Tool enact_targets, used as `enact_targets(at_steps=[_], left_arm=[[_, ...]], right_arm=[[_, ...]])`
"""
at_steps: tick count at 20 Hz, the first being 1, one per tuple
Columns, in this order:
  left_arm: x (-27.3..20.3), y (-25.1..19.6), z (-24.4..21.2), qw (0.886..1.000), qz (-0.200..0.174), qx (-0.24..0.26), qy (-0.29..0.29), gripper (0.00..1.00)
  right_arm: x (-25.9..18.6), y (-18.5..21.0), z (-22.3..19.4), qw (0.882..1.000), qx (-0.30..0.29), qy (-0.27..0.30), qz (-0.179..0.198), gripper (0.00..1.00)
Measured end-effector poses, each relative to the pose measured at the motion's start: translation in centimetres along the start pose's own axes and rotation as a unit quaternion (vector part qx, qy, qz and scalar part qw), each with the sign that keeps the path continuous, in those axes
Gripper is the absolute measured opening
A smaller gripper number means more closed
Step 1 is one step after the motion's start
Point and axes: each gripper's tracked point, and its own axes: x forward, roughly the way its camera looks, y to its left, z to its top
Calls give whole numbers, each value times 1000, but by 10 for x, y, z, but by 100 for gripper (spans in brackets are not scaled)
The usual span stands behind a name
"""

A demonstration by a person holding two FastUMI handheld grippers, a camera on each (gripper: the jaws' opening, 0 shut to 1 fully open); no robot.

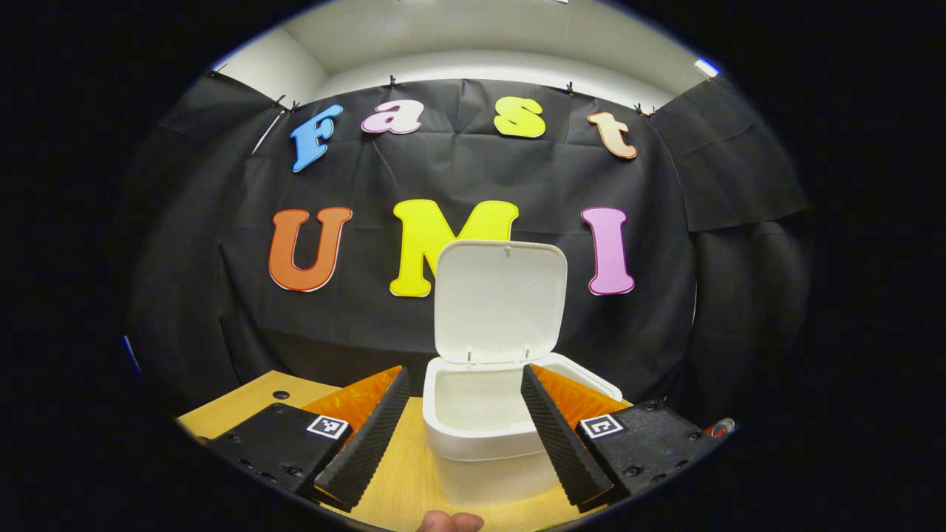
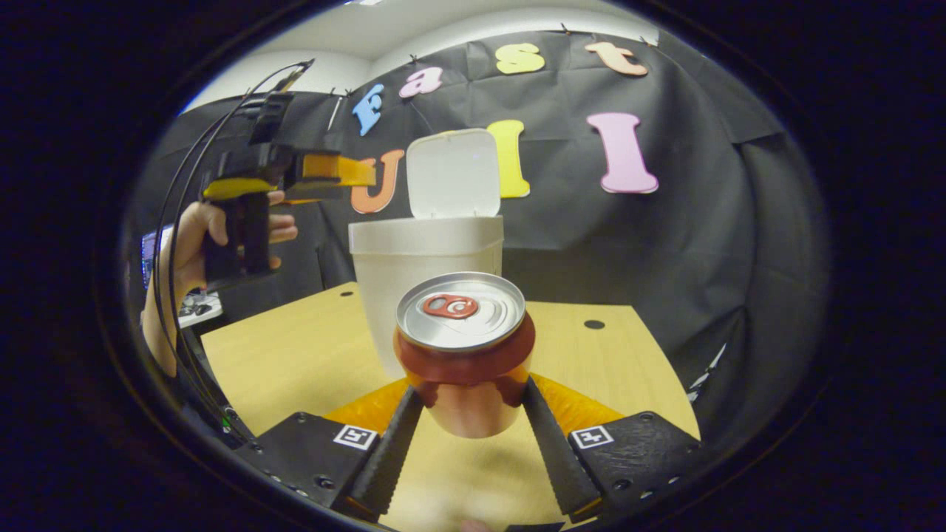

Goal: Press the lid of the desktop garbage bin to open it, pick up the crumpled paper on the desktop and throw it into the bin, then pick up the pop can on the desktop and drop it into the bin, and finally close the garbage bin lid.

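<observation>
right claw (image 2: 467, 414) gripping pop can (image 2: 464, 351); bin (image 2: 425, 258) open

Black cloth backdrop (image 1: 473, 192) dead ahead, clipped along its top edge, creased, wrapping round both sides. Above it a white wall (image 1: 443, 63) and pale ceiling (image 1: 488, 22); bright light spot upper right (image 1: 706, 66). Light wood desk (image 2: 295, 355) underneath, running forward to the cloth, with round holes near its far edge (image 2: 593, 324). Far left, past the desk edge, some clutter (image 2: 196, 303), too small to make out.
</observation>
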Motion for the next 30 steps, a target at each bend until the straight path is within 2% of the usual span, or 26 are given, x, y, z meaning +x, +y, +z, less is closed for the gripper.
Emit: enact_targets(at_steps=[3,5,12,14,17,23,26,30], left_arm=[[-36,25,-11,1000,23,4,-15,98],[-55,31,-25,1000,24,-6,-15,98],[-105,63,-61,998,54,-8,-2,98],[-113,67,-71,998,58,-6,2,98],[-123,66,-80,998,55,2,7,98],[-141,66,-77,999,54,-6,-2,98],[-147,74,-75,998,64,1,-7,98],[-155,83,-74,997,72,10,-7,98]], right_arm=[[-2,12,53,999,-22,-32,8,80],[4,19,78,998,-28,-46,10,80],[32,51,156,996,-6,-83,37,80],[45,56,168,996,6,-81,35,80],[67,57,188,996,-10,-87,20,80],[110,64,221,995,-17,-99,3,80],[138,67,221,996,-29,-84,-8,79],[162,76,202,998,-37,-43,-4,80]])
